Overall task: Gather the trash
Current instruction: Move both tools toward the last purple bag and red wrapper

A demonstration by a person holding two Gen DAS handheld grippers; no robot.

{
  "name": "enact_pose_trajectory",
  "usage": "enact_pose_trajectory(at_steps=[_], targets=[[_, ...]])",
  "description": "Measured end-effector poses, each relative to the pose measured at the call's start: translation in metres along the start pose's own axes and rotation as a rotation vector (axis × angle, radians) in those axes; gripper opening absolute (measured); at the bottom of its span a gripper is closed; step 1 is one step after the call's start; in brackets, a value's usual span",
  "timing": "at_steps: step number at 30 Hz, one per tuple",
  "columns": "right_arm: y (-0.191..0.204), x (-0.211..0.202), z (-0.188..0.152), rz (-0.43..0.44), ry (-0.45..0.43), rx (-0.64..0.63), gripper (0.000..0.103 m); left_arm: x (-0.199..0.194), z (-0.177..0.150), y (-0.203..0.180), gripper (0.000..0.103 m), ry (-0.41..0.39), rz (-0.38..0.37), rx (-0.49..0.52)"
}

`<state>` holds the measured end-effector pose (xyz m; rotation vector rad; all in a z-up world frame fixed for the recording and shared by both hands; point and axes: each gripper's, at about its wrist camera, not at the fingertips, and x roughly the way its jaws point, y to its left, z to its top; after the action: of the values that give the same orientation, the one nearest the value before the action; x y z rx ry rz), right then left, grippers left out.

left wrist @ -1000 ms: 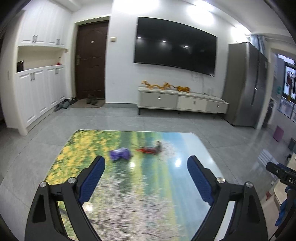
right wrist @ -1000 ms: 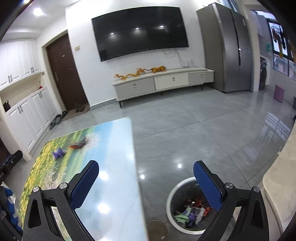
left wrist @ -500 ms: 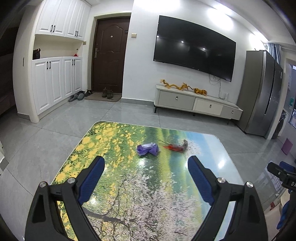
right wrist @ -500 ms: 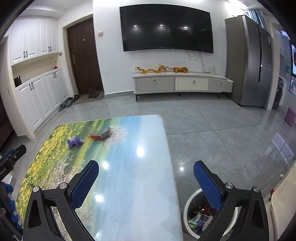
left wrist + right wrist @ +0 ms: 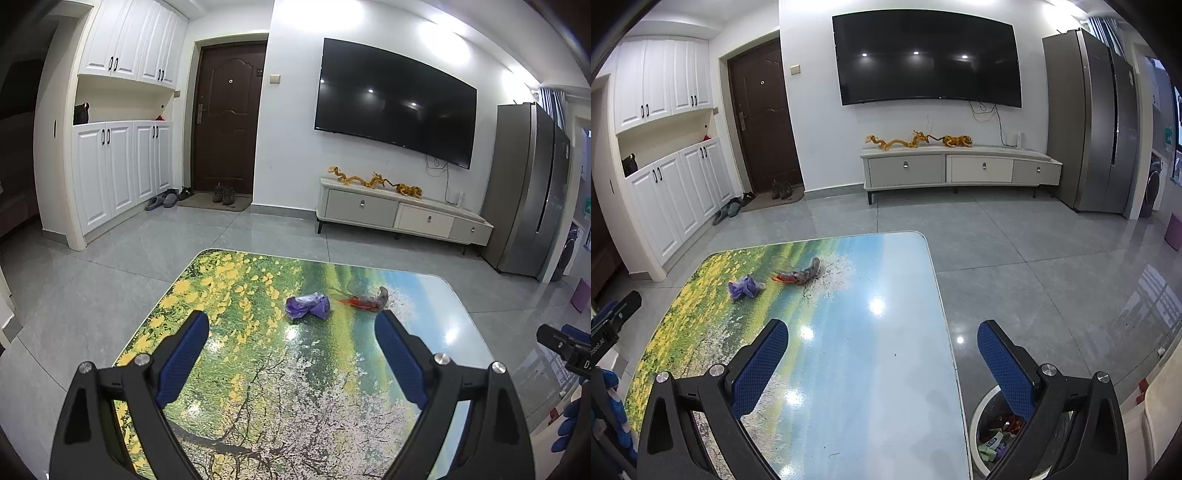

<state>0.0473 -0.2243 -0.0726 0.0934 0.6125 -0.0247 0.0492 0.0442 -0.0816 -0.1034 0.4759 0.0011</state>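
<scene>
Two scraps of trash on a landscape-printed bench [image 5: 229, 369]: a crumpled purple wrapper [image 5: 307, 305] and, just to its right, a red-and-grey wrapper [image 5: 364, 301], close together but apart. Left tool [image 5: 291, 328] spread wide and empty above the near half of the bench, the purple wrapper just beyond and between its blue pads. Right tool [image 5: 882, 339] likewise wide open, holding nothing, both scraps well ahead to its left. Beside the bench, on the floor, a white-rimmed bin [image 5: 979, 424] with litter inside.
</scene>
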Motion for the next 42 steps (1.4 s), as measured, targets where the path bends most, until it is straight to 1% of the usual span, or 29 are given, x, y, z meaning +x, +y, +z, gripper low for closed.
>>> enact_pose_trajectory(at_steps=[7,13,15,19,27,32,34,38,42], targets=[[0.003,0.009,-0.002,0.031,0.002,-0.001,0.103,0.007,-0.002,0.0,0.091,0.007,0.0,0.0],[0.009,0.02,-0.004,0.069,0.026,-0.009,0.103,0.018,-0.004,0.0,0.091,0.025,0.005,0.001],[0.011,0.023,-0.004,0.072,0.036,-0.016,0.103,0.022,-0.006,-0.001,0.091,0.037,0.006,0.007],[0.011,0.03,-0.006,0.075,0.05,-0.017,0.103,0.034,-0.01,-0.003,0.091,0.086,-0.003,0.028],[0.011,0.05,-0.013,0.09,0.114,-0.019,0.103,0.054,-0.024,-0.001,0.091,0.149,-0.019,0.051],[0.015,0.064,-0.017,0.118,0.149,-0.037,0.103,0.074,-0.035,0.011,0.091,0.217,-0.049,0.033],[0.018,0.071,-0.019,0.133,0.165,-0.042,0.103,0.079,-0.037,0.013,0.091,0.233,-0.063,0.035],[0.024,0.085,-0.019,0.157,0.188,-0.051,0.103,0.091,-0.036,0.013,0.091,0.252,-0.111,0.046],[0.031,0.103,-0.011,0.189,0.196,-0.049,0.103,0.111,-0.026,0.012,0.091,0.267,-0.18,0.058]])
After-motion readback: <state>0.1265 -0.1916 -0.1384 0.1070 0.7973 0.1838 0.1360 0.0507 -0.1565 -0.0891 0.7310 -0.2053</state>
